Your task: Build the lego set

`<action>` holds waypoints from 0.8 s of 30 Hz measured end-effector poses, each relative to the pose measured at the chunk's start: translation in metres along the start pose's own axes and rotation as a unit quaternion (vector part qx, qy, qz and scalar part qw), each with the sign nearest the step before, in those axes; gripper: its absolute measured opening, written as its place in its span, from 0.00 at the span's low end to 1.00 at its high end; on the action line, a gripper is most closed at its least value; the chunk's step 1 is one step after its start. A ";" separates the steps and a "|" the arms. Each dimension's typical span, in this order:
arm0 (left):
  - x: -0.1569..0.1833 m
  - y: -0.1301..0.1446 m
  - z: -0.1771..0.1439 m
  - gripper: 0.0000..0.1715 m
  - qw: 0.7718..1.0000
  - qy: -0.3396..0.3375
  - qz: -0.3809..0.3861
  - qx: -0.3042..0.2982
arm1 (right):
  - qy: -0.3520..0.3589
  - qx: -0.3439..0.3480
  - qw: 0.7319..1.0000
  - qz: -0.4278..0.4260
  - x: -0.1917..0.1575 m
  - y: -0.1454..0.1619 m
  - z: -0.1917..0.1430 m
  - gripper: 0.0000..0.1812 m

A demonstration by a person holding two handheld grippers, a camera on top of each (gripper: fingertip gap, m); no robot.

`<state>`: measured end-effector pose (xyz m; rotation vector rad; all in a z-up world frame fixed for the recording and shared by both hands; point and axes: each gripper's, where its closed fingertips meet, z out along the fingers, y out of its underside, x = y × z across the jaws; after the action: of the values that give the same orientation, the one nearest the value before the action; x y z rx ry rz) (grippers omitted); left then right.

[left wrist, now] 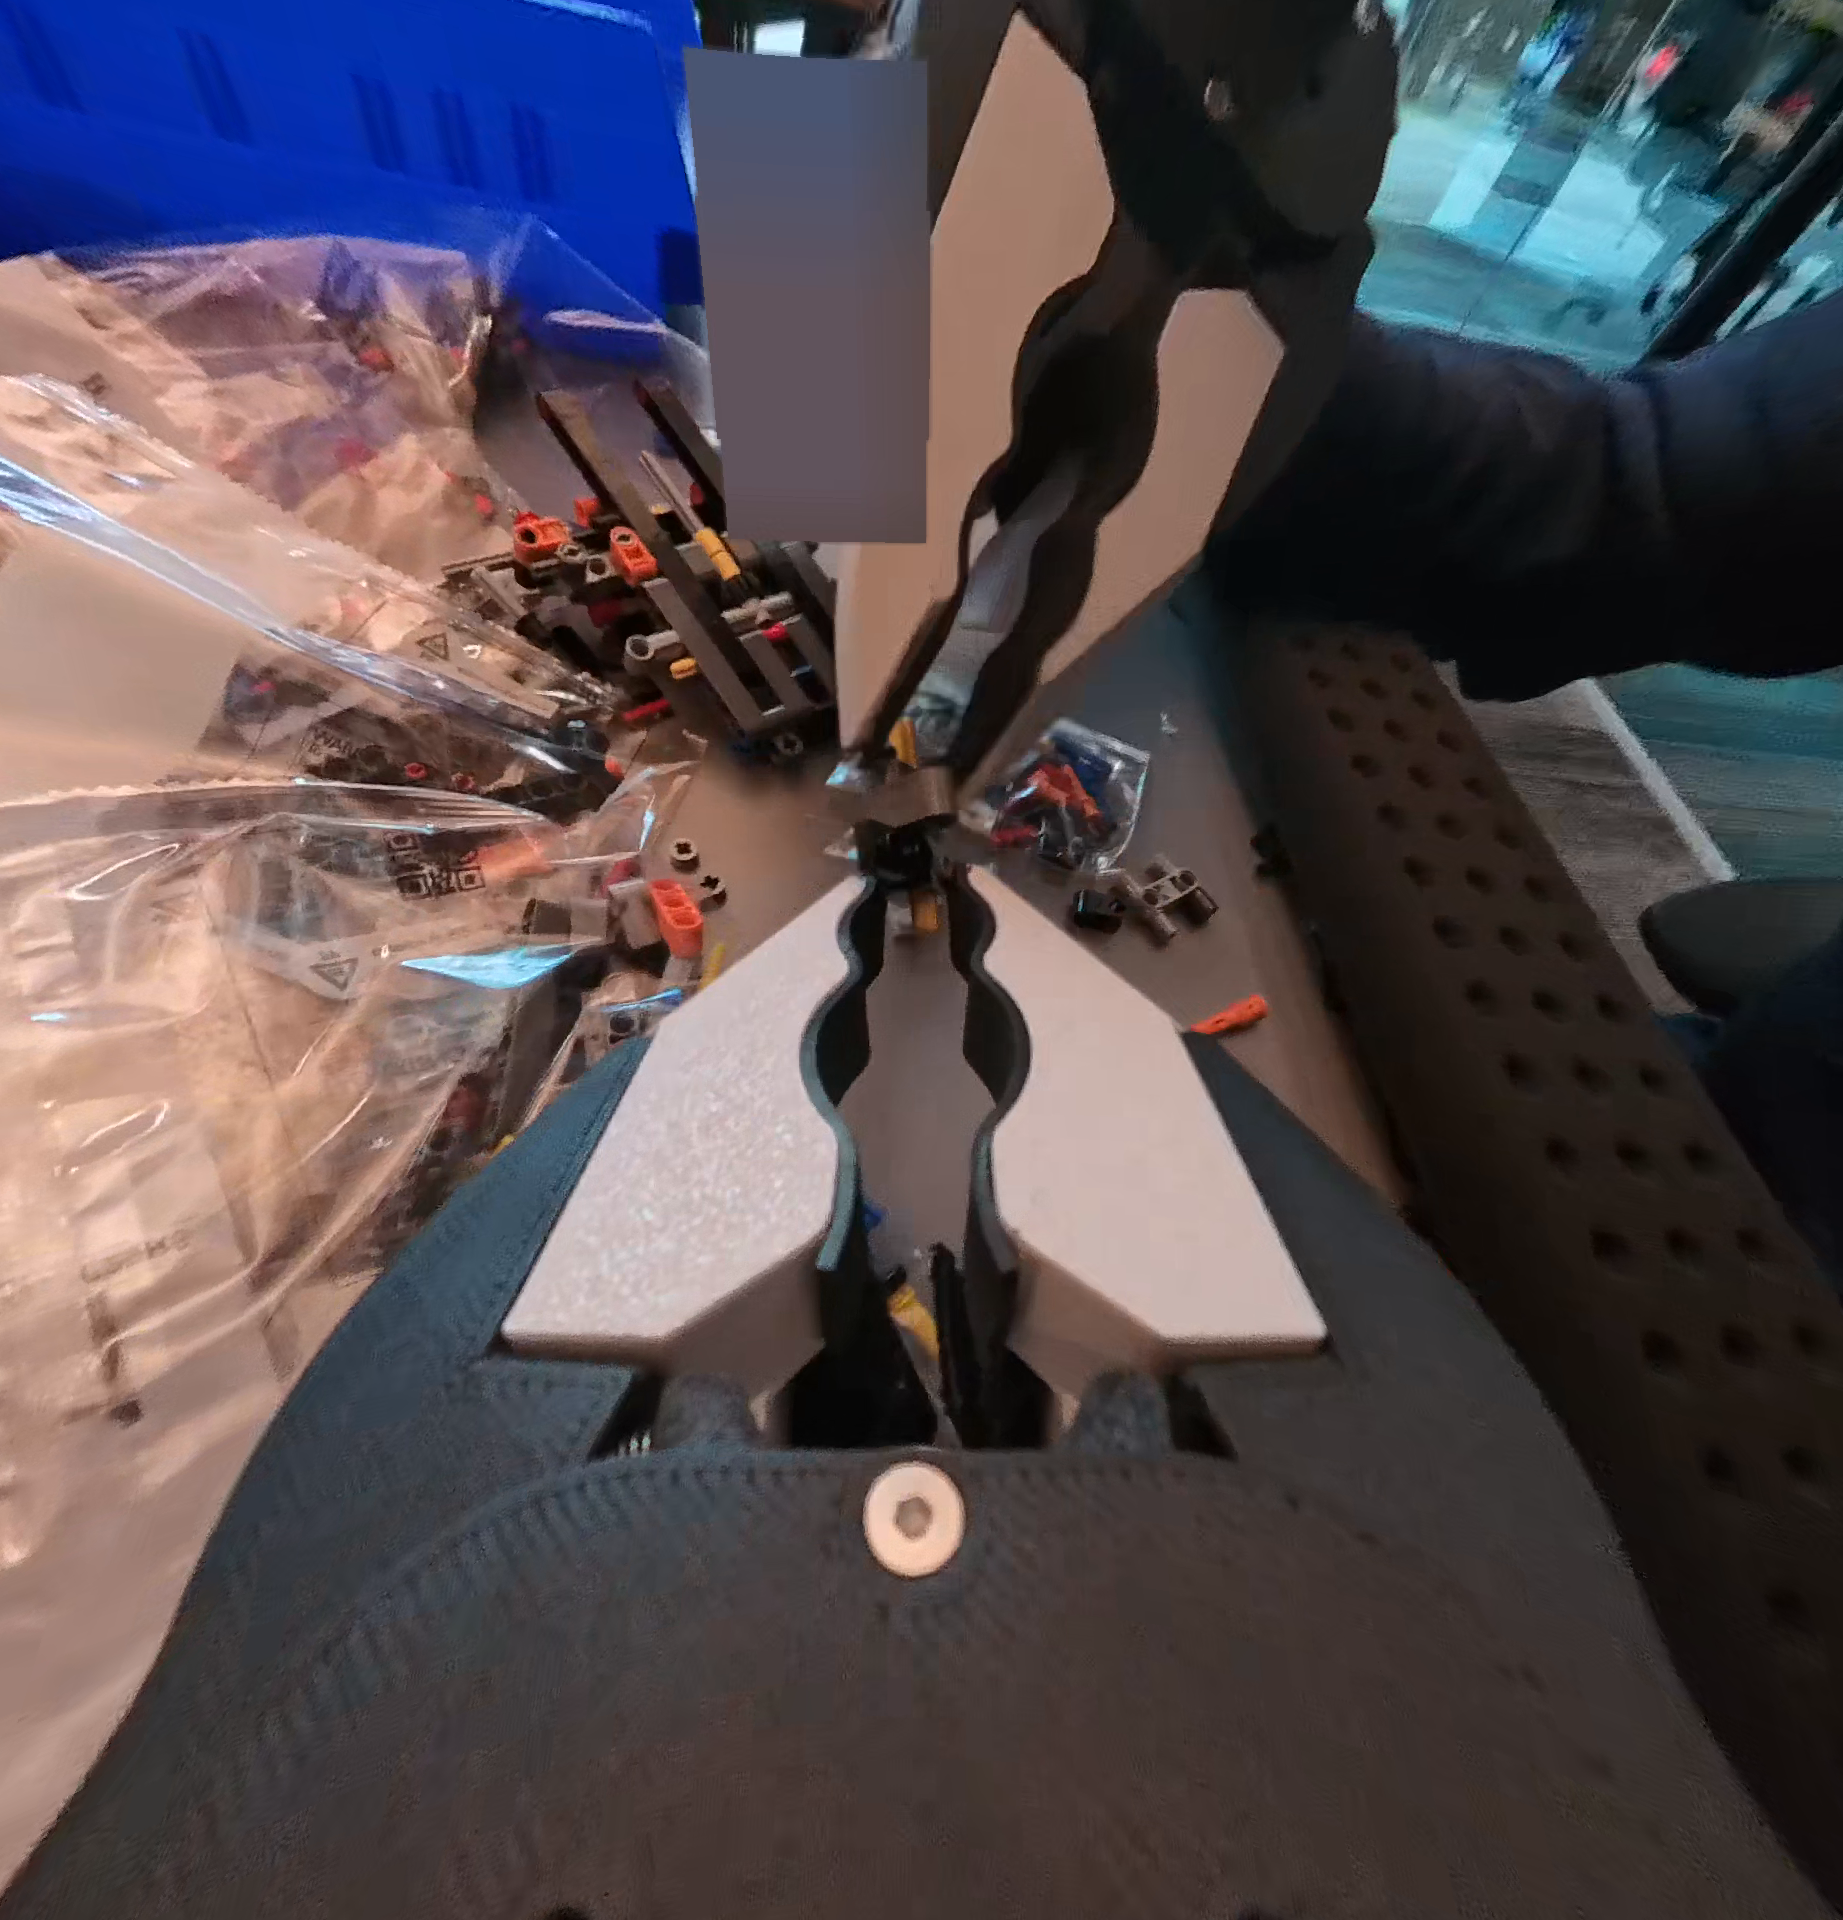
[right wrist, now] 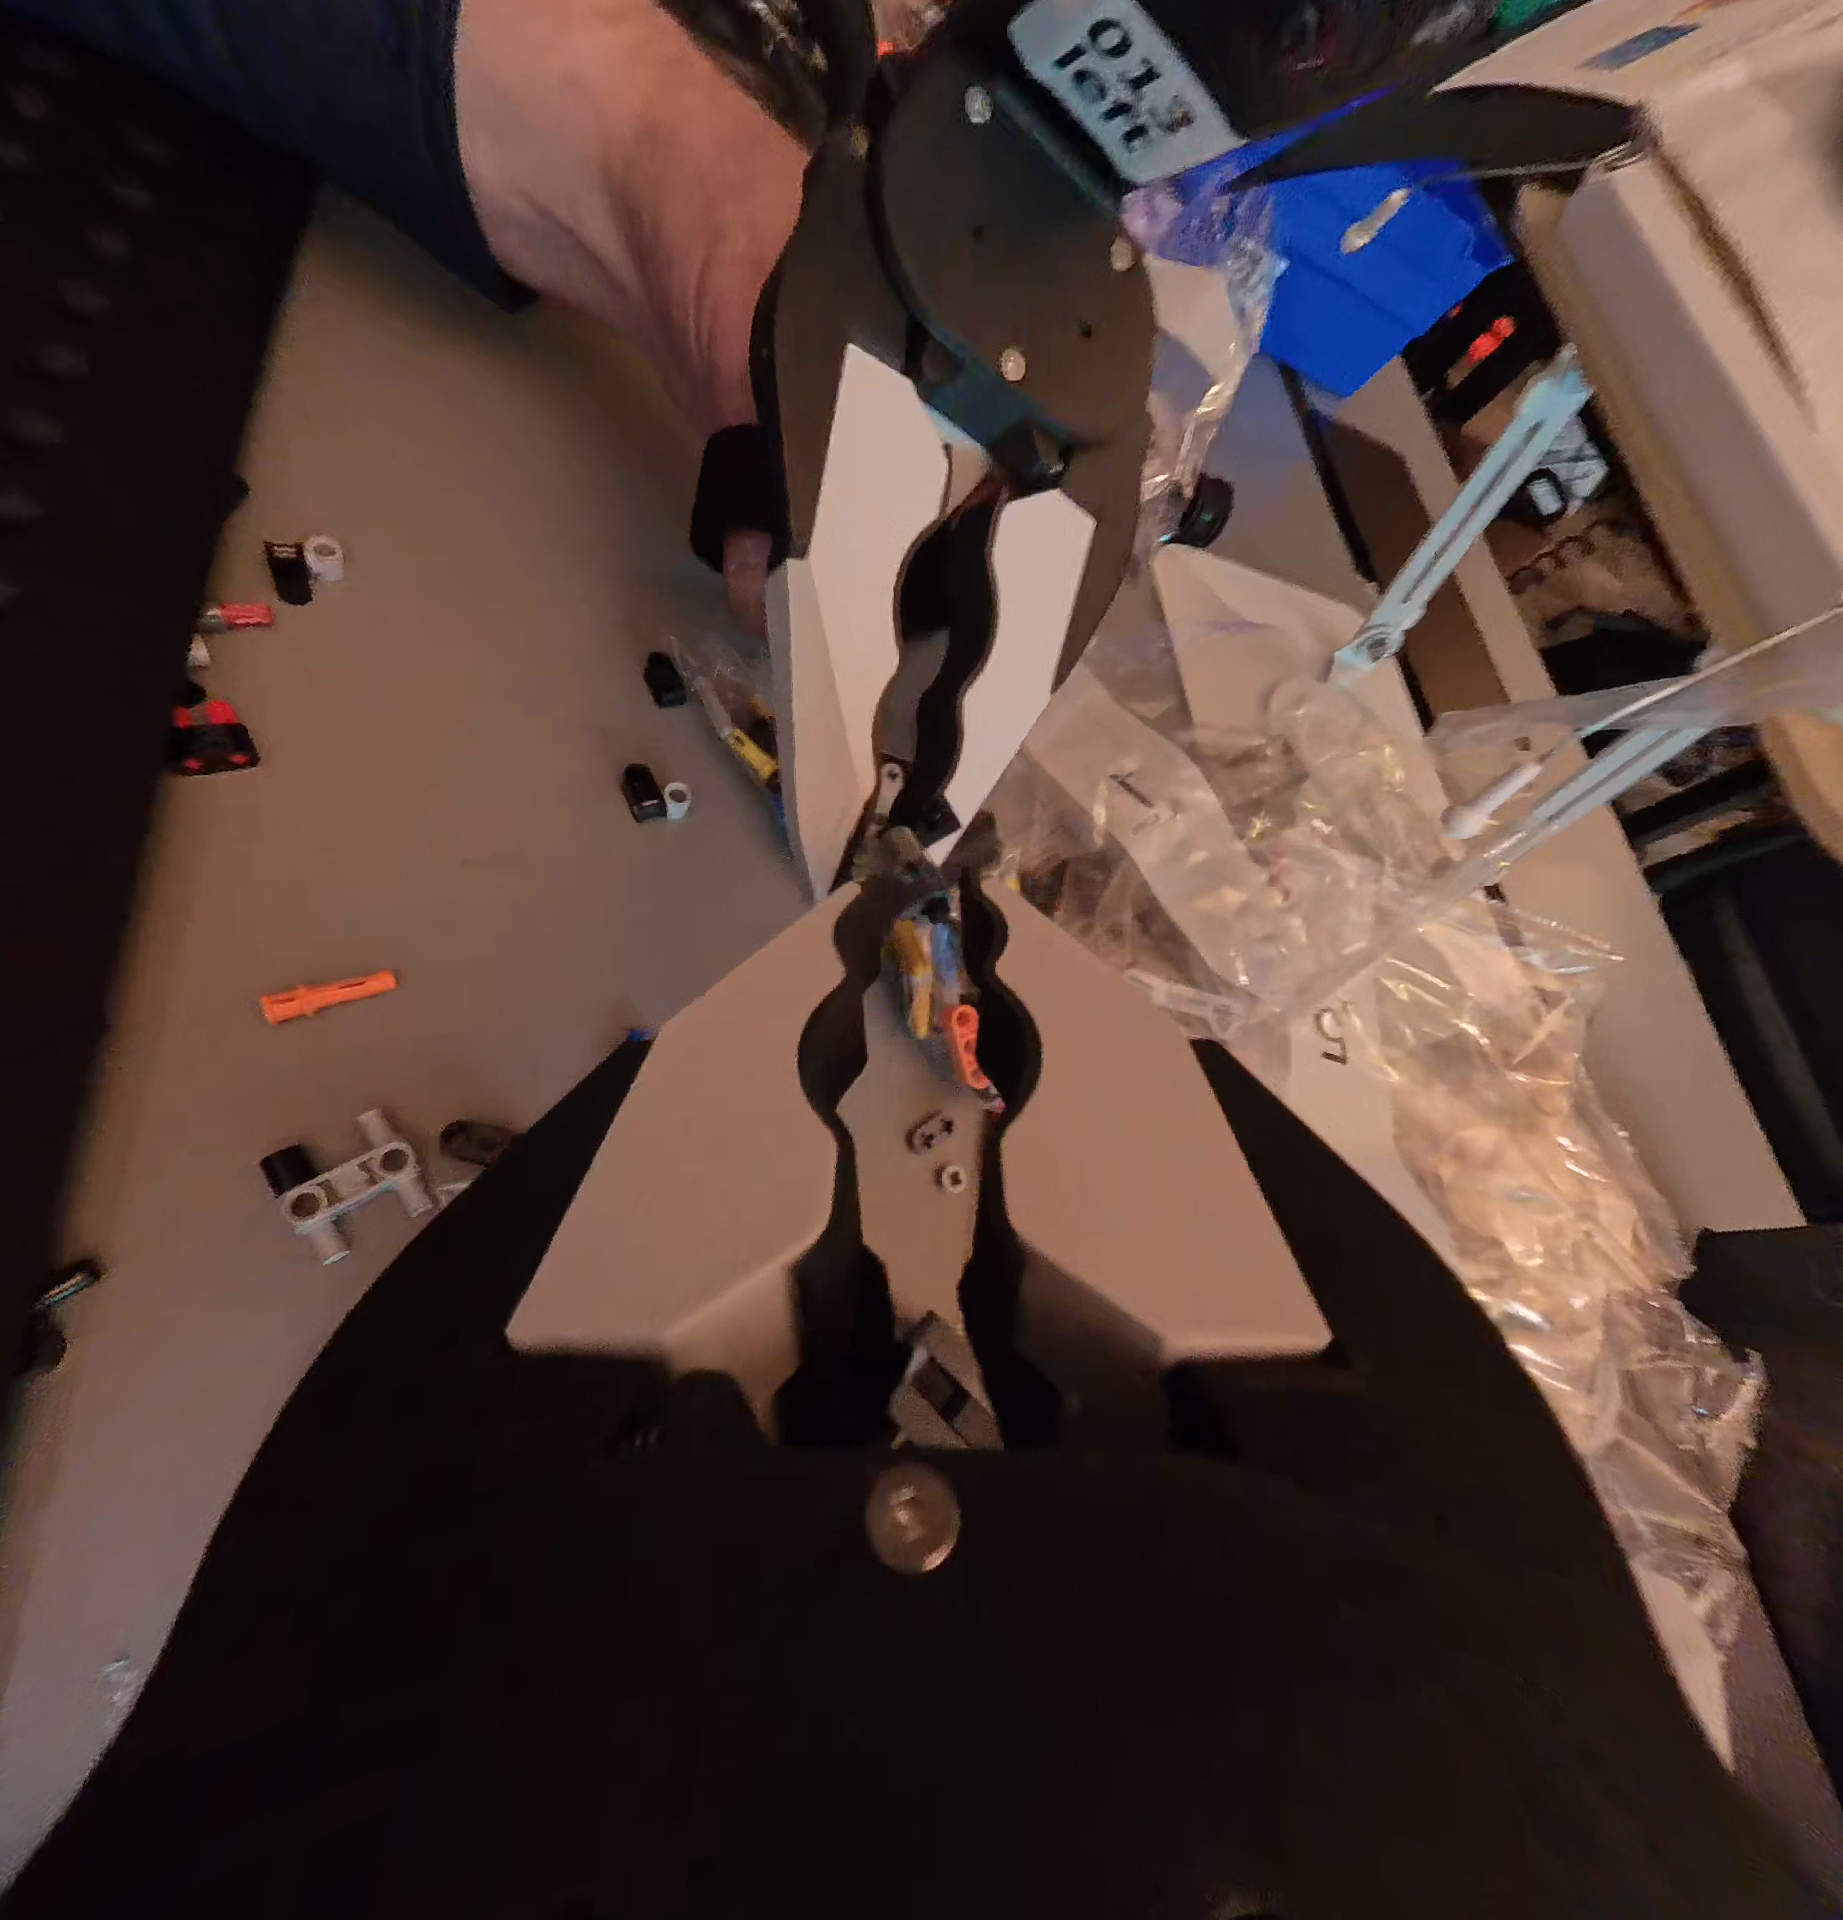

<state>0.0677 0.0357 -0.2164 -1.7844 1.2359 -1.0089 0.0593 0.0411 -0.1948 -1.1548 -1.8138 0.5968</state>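
Both claws meet tip to tip above the surface [left wrist: 1239, 935]: left claw [left wrist: 901, 883] closed on a black piece [left wrist: 896, 847], right claw [right wrist: 922, 883] pinching a grey piece [left wrist: 922, 795], apparently to join them.

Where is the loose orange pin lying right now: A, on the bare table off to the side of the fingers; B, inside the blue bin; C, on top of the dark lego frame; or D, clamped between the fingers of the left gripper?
A: the orange pin lies alone on the bare table, apart from both grippers, seen in the left wrist view too.
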 end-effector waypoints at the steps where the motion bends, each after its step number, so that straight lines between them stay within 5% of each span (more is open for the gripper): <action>1: 0.000 0.003 0.001 0.06 1.000 -0.002 0.006 -0.010 | -0.008 -0.006 1.000 0.000 -0.003 0.002 0.003 0.08; 13: 0.004 0.012 0.004 0.06 0.999 0.009 -0.002 -0.037 | -0.005 -0.071 0.996 -0.053 -0.013 0.013 0.011 0.08; 24: 0.004 0.004 -0.002 0.06 1.000 0.018 -0.007 -0.011 | -0.021 -0.043 0.999 -0.016 -0.011 0.008 0.007 0.05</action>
<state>0.0652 0.0301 -0.2182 -1.8010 1.2622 -1.0444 0.0593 0.0351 -0.2092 -1.1766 -1.9060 0.5317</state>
